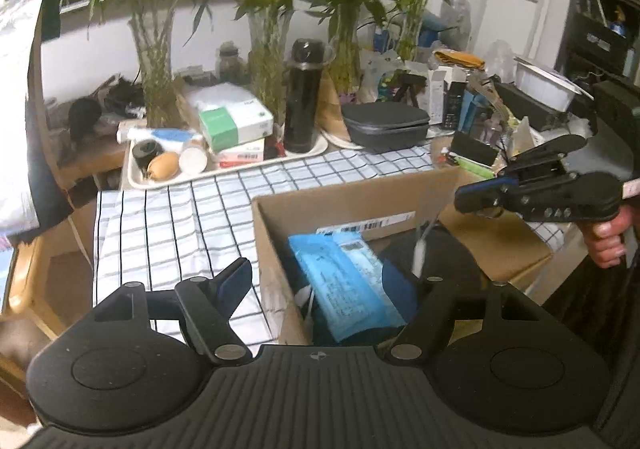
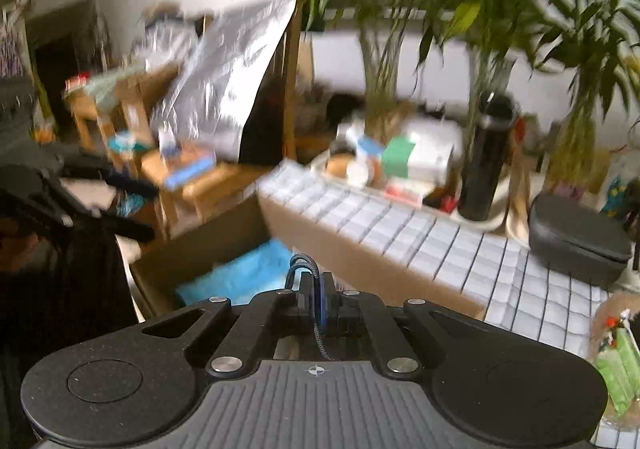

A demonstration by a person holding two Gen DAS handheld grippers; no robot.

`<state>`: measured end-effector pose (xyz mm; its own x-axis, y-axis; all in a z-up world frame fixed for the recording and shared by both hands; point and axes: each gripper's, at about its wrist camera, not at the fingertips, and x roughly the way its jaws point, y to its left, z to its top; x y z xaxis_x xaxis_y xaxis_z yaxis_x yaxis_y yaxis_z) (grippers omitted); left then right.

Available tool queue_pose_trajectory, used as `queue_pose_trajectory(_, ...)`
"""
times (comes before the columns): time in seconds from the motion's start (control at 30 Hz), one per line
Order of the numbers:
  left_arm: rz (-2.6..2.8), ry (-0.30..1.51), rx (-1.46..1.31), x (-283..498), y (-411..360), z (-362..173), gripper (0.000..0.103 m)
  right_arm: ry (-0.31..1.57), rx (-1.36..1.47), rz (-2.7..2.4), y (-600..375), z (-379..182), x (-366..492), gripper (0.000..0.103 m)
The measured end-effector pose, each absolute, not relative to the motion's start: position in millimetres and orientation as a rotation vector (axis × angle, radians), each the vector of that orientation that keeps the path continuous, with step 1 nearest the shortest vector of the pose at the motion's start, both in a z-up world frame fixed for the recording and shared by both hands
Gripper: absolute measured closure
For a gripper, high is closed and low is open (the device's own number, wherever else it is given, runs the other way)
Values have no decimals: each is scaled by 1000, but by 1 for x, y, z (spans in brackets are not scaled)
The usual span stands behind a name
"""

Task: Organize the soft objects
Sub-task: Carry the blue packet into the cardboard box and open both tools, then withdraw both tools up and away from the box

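Above the open cardboard box, we hold the left gripper with its jaws spread wide and nothing between them. Inside the box lies a light-blue soft packet, resting against dark items. Our right gripper has its jaws closed on a dark braided cable, whose loop rises just past the fingertips. Beside the box spreads a checked cloth; behind it stands a black flask.

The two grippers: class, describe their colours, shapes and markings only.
Both the left gripper and right gripper are matte black, with ribbed grey bases, round side discs, silver pivot pins, a small crosshair mark and blue finger pads. A bare hand grips the right one's handle.
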<state>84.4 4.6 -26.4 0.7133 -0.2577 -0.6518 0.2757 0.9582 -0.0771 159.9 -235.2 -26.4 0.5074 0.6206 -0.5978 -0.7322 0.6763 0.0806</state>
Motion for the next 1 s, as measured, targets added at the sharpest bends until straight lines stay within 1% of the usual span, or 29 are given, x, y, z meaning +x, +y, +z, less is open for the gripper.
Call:
queue_pose_trajectory(0.03, -293, 721, 15, 85, 7, -27, 32, 644, -225, 806, -230, -29, 160, 89)
queue_pose_trajectory(0.07, -290, 722, 5, 85, 8, -28, 32, 656, -256, 792, -224, -33, 161, 69)
queue_pose_trajectory(0.1, -287, 722, -1, 85, 10, -29, 32, 663, -273, 782, -220, -35, 161, 55)
queue_pose_trajectory(0.13, -282, 723, -4, 85, 11, -29, 32, 660, -285, 771, -217, -36, 161, 29)
queue_pose_trajectory(0.17, -276, 721, -4, 85, 11, -29, 32, 645, -292, 759, -215, -35, 161, 18)
queue_pose_trajectory(0.2, -270, 720, -2, 85, 11, -29, 32, 629, -288, 754, -215, -34, 160, 15)
queue_pose_trajectory(0.27, -259, 717, 5, 84, 12, -29, 32, 618, -269, 739, -216, -31, 163, 4)
queue_pose_trajectory(0.33, -259, 718, 14, 84, 11, -29, 32, 615, -258, 708, -218, -31, 166, 3)
queue_pose_trajectory(0.4, -256, 718, 22, 84, 11, -29, 32, 617, -253, 678, -221, -30, 168, 0)
queue_pose_trajectory(0.67, -235, 697, 25, 78, 9, -27, 32, 605, -244, 588, -228, -30, 166, 0)
queue_pose_trajectory(1.0, -239, 625, 117, 63, -6, -20, 31, 615, -212, 468, -236, -34, 141, 0)
